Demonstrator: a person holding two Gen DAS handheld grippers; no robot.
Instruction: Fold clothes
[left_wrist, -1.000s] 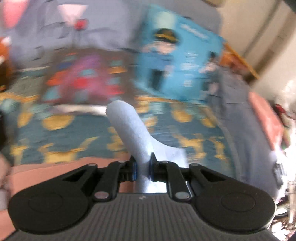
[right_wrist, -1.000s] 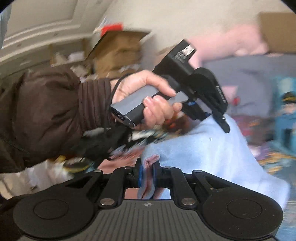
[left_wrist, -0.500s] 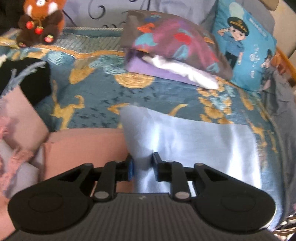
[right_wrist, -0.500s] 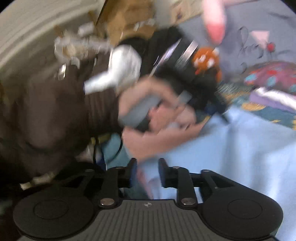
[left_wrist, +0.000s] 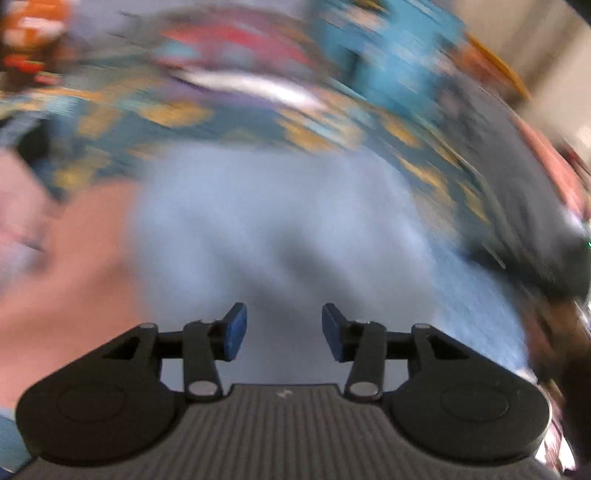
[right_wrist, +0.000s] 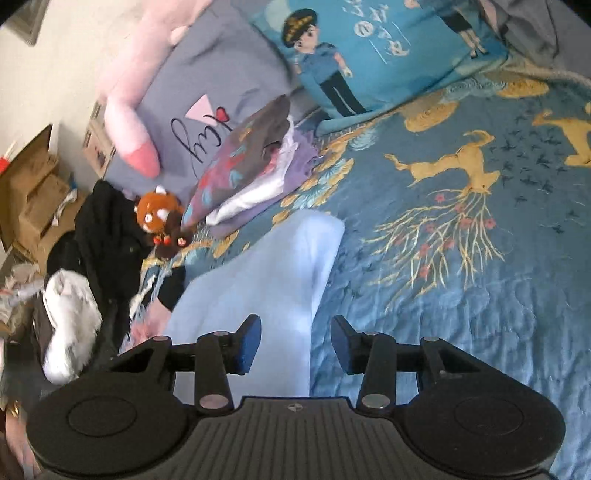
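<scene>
So the whole thing is laid out on a bed with a blue bedspread (right_wrist: 461, 258) that has golden deer and flowering branches stitched into it. Up at the head end there's a blue cartoon policeman pillow (right_wrist: 369, 48), a grey-lilac pillow with a script print (right_wrist: 207, 96) and a long pink plush (right_wrist: 136, 85) draped across it. Just beside those sits a stack of folded clothes (right_wrist: 251, 173), patterned piece on top, white and purple under it. A little red panda plush (right_wrist: 159, 216) sits near a heap of dark clothing (right_wrist: 107, 225) at the bed's edge, and cardboard boxes (right_wrist: 33, 195) stand on the floor by the wall.

The light blue garment (right_wrist: 280, 273) lies flat on the bedspread, one corner pointing toward the folded stack.

Right gripper (right_wrist: 295, 341): jaws are opening, blue pads apart, with the garment's edge running under the gap but neither pad pressing on it.

Left gripper (left_wrist: 284, 332): that view is badly motion-blurred, but its jaws are opening too, pads well spread over the light blue cloth (left_wrist: 280, 229), nothing pinched. A salmon-pink fabric (left_wrist: 74, 266) shows off to the left of it.
</scene>
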